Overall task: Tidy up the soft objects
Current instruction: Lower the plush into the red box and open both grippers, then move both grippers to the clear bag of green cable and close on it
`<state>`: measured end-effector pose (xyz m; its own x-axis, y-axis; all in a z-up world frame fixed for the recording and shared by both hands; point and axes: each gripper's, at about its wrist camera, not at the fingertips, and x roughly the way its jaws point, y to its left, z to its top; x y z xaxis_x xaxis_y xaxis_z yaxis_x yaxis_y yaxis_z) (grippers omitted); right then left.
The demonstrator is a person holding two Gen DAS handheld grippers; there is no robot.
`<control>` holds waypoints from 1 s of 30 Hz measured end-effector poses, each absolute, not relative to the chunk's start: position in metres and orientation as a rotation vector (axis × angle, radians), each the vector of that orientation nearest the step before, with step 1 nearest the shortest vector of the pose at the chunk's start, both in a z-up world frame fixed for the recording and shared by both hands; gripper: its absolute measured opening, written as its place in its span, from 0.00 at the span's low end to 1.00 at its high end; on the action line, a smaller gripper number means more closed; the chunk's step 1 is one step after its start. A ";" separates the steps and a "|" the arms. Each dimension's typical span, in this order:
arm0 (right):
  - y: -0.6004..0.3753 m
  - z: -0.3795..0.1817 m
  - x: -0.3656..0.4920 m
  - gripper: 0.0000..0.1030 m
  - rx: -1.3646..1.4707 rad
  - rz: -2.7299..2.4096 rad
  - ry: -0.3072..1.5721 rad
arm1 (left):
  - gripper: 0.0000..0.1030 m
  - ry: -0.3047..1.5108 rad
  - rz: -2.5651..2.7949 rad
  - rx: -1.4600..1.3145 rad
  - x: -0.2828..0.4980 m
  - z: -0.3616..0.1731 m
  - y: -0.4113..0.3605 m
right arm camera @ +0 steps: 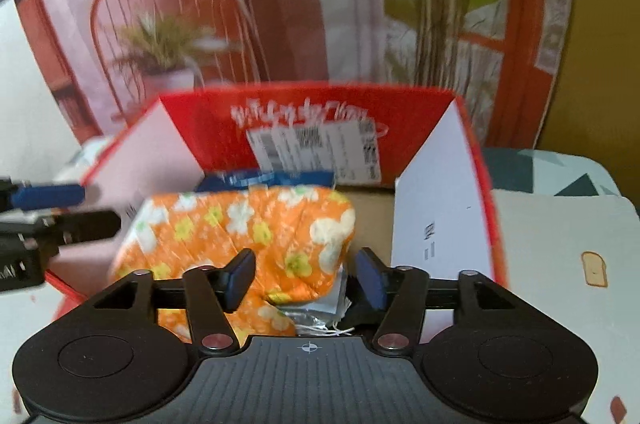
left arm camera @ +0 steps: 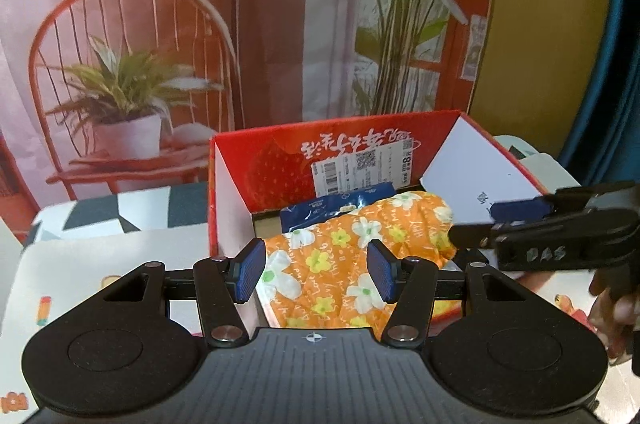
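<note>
1. At the centre of the left wrist view sits the red box [left arm camera: 280,152], open at the top, with white inner side walls and a shipping label on its red back wall
2. Lying in that box is the orange floral bundle [left arm camera: 352,264], a soft cloth item printed with white and yellow flowers; it runs from the lower centre of the frame up toward the right wall
3. Behind the bundle, against the back wall, a blue packet [left arm camera: 340,204] shows only in part
4. Low in the frame, the left gripper [left arm camera: 316,274] has its blue pads spread wide, one on each side of the bundle's near end, and grips nothing
5. From the right edge of this view the right gripper [left arm camera: 472,236] reaches in sideways, its tip touching or just beside the bundle's far end
6. Seen from the right wrist view, which is blurred, the right gripper [right arm camera: 304,280] is likewise spread, with the orange floral bundle [right arm camera: 240,224] lying between and beyond its fingers; whether a pad touches the cloth I cannot tell
7. Beneath the box is a patterned table cover [left arm camera: 100,264] with small cartoon prints
8. Filling the upper part of both views is a printed backdrop [left arm camera: 140,24] showing a chair, potted plants and a lamp
</note>
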<state>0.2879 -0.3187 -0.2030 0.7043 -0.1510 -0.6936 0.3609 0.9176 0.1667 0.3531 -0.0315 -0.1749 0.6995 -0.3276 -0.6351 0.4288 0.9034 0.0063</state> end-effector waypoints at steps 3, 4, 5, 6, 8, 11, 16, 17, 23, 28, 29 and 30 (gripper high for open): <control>-0.313 -0.188 0.266 0.56 0.304 -0.286 0.658 | 0.57 0.654 -0.420 0.146 0.338 -0.166 -0.026; -0.311 -0.183 0.258 0.57 0.306 -0.283 0.627 | 0.57 0.649 -0.417 0.133 0.332 -0.164 -0.024; -0.309 -0.178 0.249 0.57 0.310 -0.282 0.595 | 0.57 0.647 -0.415 0.118 0.327 -0.162 -0.022; -0.307 -0.175 0.242 0.57 0.313 -0.283 0.567 | 0.57 0.645 -0.416 0.100 0.321 -0.161 -0.021; -0.302 -0.170 0.225 0.57 0.331 -0.281 0.514 | 0.57 0.642 -0.418 0.075 0.310 -0.161 -0.018; -0.292 -0.168 0.202 0.57 0.349 -0.276 0.461 | 0.57 0.642 -0.408 0.061 0.293 -0.164 -0.016; -0.271 -0.176 0.168 0.57 0.338 -0.260 0.421 | 0.57 0.630 -0.393 0.059 0.262 -0.173 -0.011; -0.267 -0.179 0.163 0.57 0.336 -0.257 0.421 | 0.57 0.631 -0.387 0.058 0.258 -0.176 -0.010; -0.241 -0.207 0.144 0.57 0.241 -0.231 0.493 | 0.57 0.654 -0.368 0.059 0.236 -0.196 -0.011; -0.224 -0.235 0.138 0.57 0.203 -0.207 0.564 | 0.57 0.673 -0.347 0.033 0.224 -0.212 -0.005; -0.221 -0.240 0.137 0.57 0.195 -0.202 0.579 | 0.57 0.679 -0.346 0.022 0.223 -0.215 -0.004; -0.218 -0.245 0.136 0.57 0.189 -0.196 0.593 | 0.57 0.686 -0.344 0.012 0.222 -0.218 -0.002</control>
<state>0.1362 -0.2178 -0.2452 0.8116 -0.1284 -0.5700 0.2364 0.9643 0.1193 0.2216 -0.0020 -0.2182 0.7196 -0.3074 -0.6227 0.3153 0.9435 -0.1015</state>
